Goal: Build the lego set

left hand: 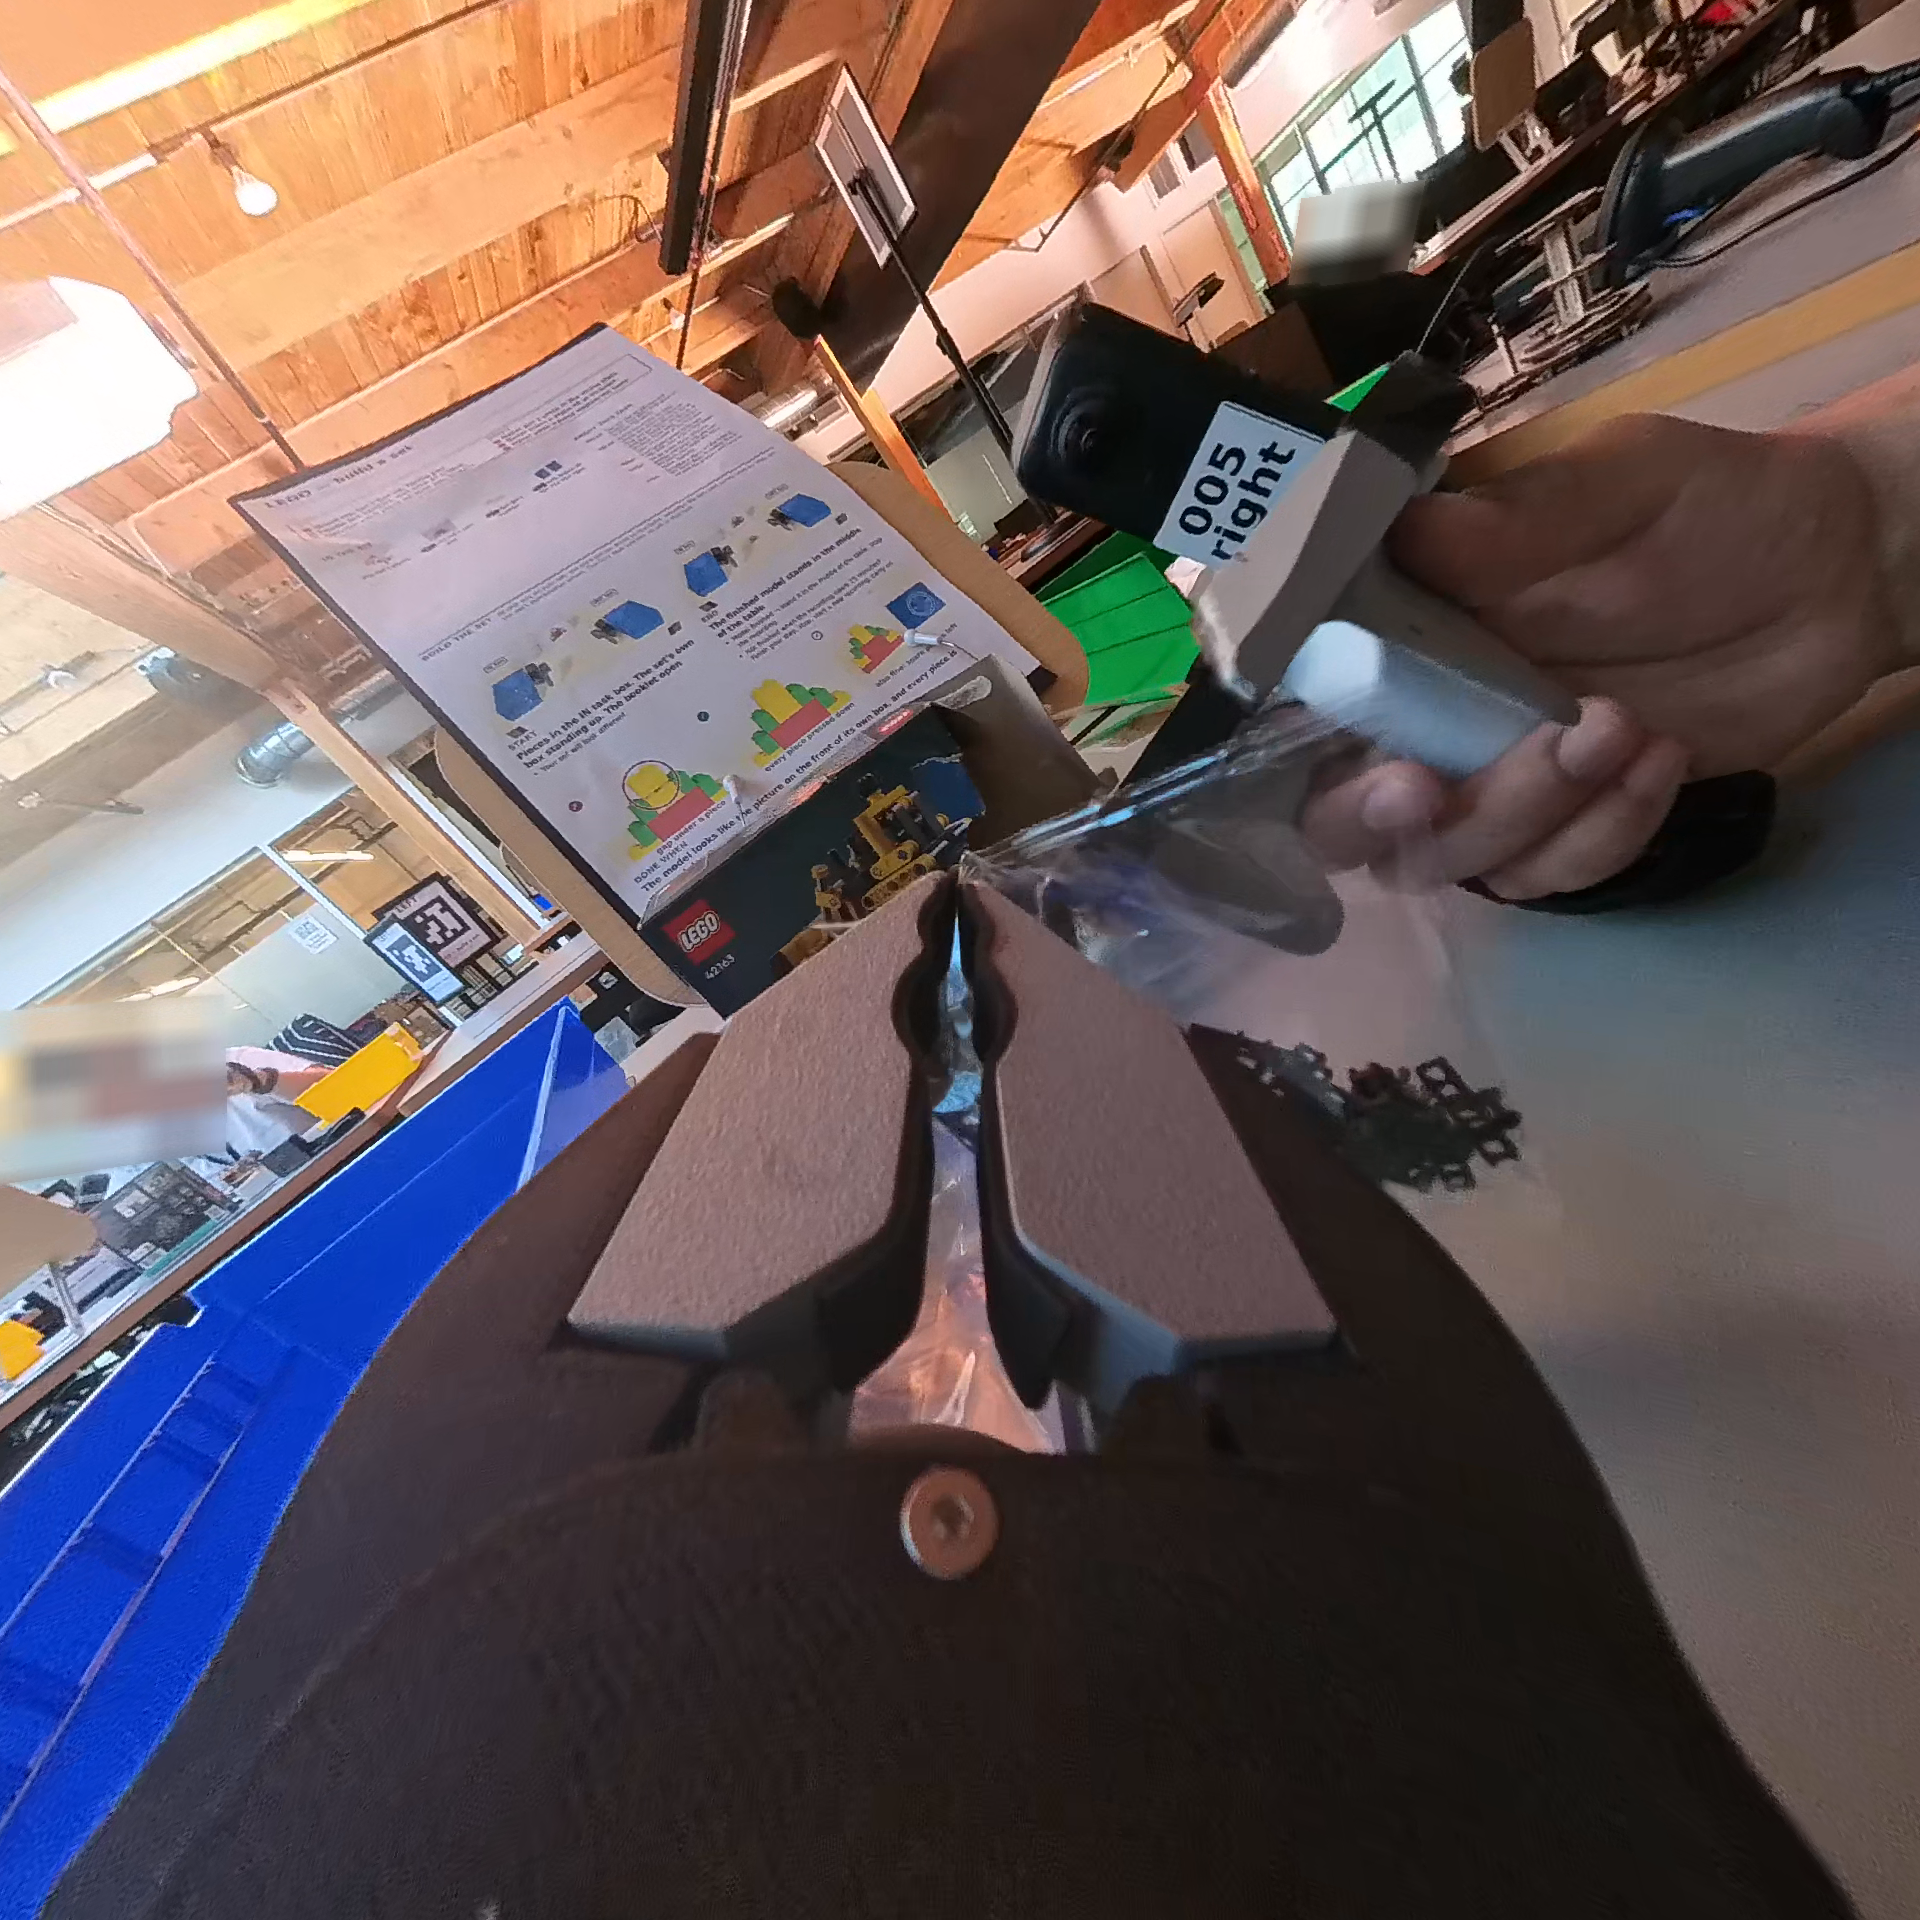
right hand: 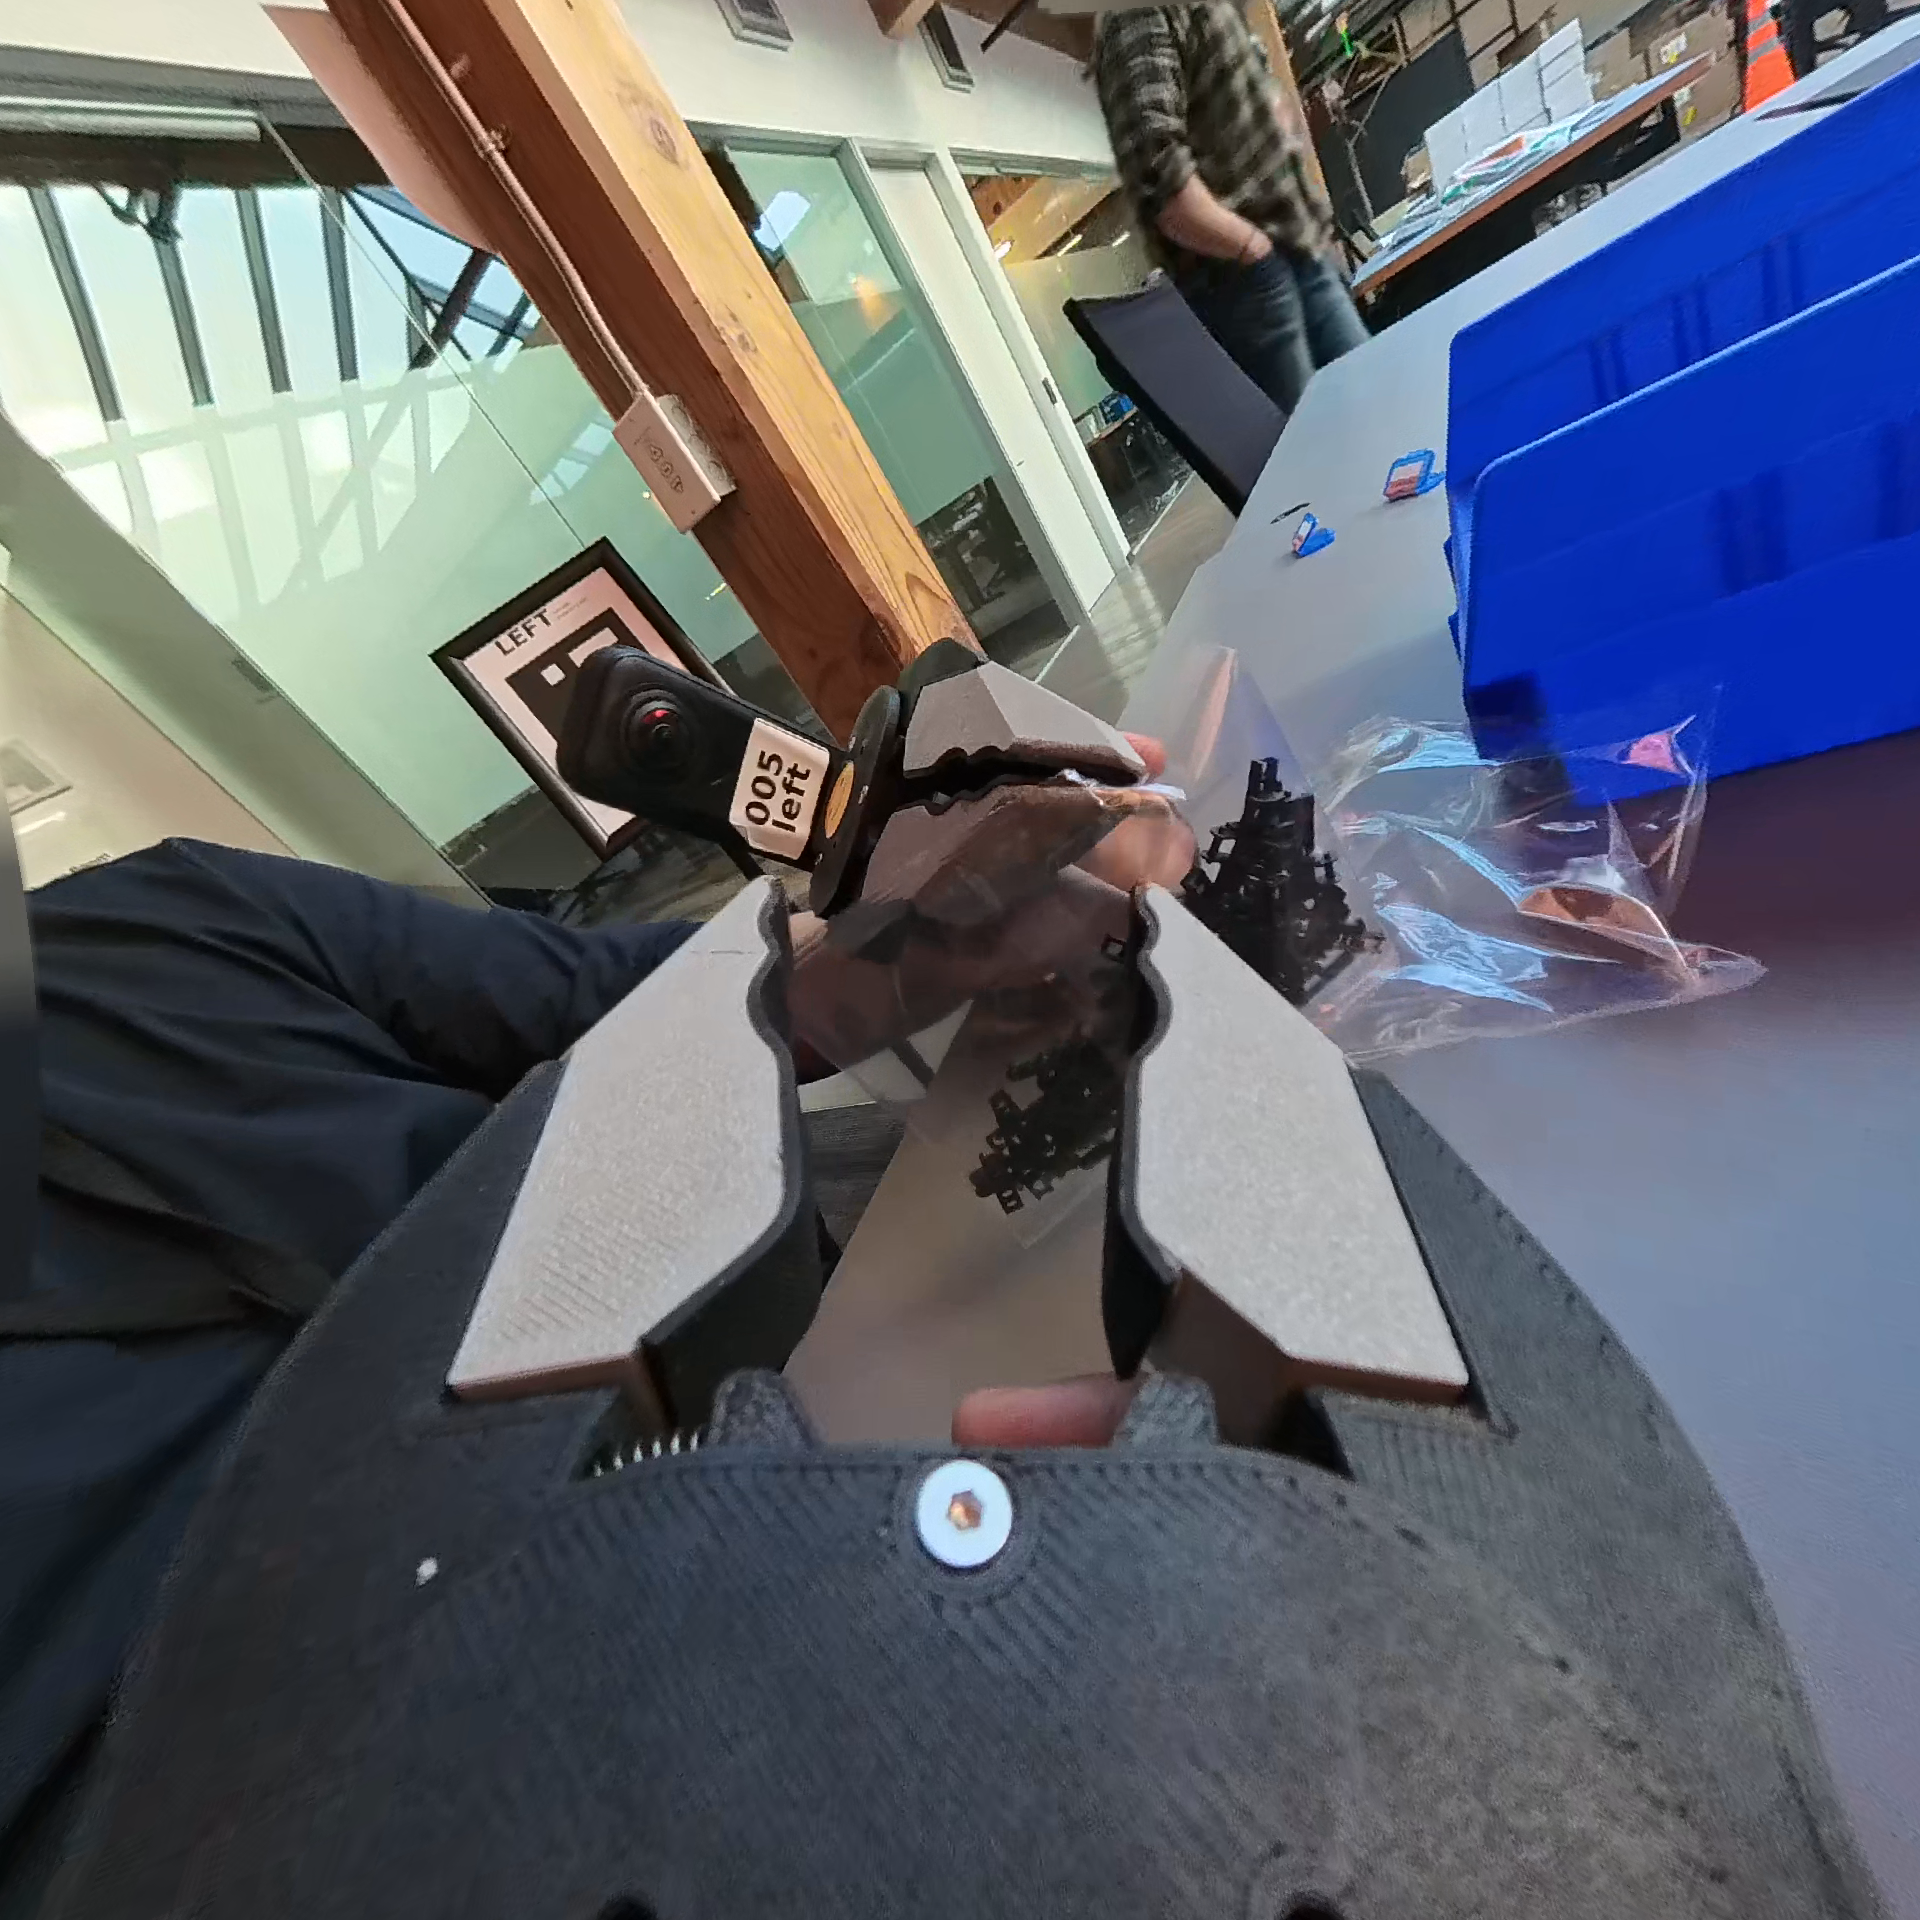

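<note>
My left gripper is shut on the edge of a clear plastic bag, which is lifted above the grey table. Black lego pieces sit inside the bag. In the right wrist view my right gripper is open. A strip of the bag with black pieces runs between its fingers without being clamped. The left gripper pinches the bag just beyond. More black pieces hang there.
The dark lego box stands behind, with a printed instruction sheet propped above it. A blue bin is at the left; it also shows in the right wrist view. Small blue items lie on the table. A person stands far off. Only a small space, under 4 cm, lies between the two pairs of fingers.
</note>
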Demonstrator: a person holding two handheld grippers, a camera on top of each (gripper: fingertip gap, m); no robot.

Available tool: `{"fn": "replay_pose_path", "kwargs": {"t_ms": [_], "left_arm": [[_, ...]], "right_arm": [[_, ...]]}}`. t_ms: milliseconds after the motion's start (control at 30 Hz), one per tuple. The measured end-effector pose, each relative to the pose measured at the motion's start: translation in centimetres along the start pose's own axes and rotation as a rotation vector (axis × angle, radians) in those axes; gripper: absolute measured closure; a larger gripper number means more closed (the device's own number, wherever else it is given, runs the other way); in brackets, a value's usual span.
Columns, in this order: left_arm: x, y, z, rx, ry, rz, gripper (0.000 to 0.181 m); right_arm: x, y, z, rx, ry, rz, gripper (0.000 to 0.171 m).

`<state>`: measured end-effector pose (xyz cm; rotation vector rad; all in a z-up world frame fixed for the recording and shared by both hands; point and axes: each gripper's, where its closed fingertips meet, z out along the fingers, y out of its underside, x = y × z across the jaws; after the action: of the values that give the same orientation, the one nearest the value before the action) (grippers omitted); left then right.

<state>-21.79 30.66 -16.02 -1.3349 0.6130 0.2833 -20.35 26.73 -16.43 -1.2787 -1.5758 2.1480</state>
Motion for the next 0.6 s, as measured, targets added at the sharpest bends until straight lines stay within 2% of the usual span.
{"fn": "replay_pose_path", "kwargs": {"t_ms": [200,333,500,600], "left_arm": [[0.2,-0.1,0.0,0.008,0.010,0.005,0.181],[0.4,-0.1,0.0,0.005,0.014,0.014,0.181],[1.1,-0.1,0.1,-0.002,0.037,0.044,0.181],[1.0,0.0,0.1,-0.012,0.032,0.048,0.181]], "right_arm": [[0.0,-0.1,-0.2,-0.004,-0.004,0.014,0.114],[0.5,-0.2,-0.3,0.007,0.017,0.029,0.111],[2.0,0.9,-0.1,-0.067,0.128,-0.001,0.115],[1.9,1.1,0.0,-0.075,0.124,0.002,0.121]]}}
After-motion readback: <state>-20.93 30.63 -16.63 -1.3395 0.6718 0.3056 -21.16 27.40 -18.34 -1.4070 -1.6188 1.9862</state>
